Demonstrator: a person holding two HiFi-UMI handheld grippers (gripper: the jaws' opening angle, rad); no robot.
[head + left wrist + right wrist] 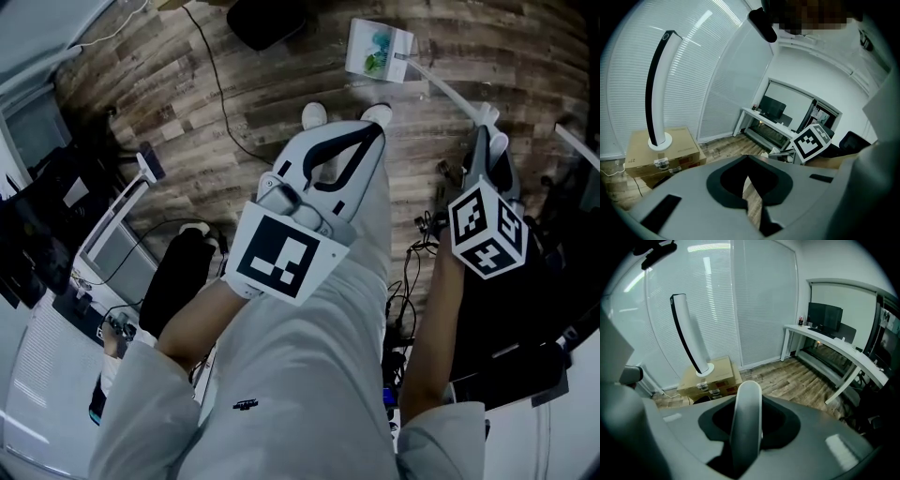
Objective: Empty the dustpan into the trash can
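Note:
In the head view, a white dustpan (378,49) with green and blue scraps in it lies on the wooden floor at the top. Its long white handle (452,91) slants down-right into my right gripper (487,129). The right gripper view shows that rounded handle (746,401) between the jaws of the right gripper (746,430), which is shut on it. My left gripper (352,141) hovers above my grey trouser leg, shut with nothing in it; its jaws (751,197) meet in its own view. A dark round object (267,23) at the top edge may be the trash can.
A black cable (217,89) runs across the floor and a black bag-like shape (180,279) lies at the left. A tower fan (688,333) stands on a cardboard box (710,376). A white desk (834,350) with a monitor (825,317) lines the right wall.

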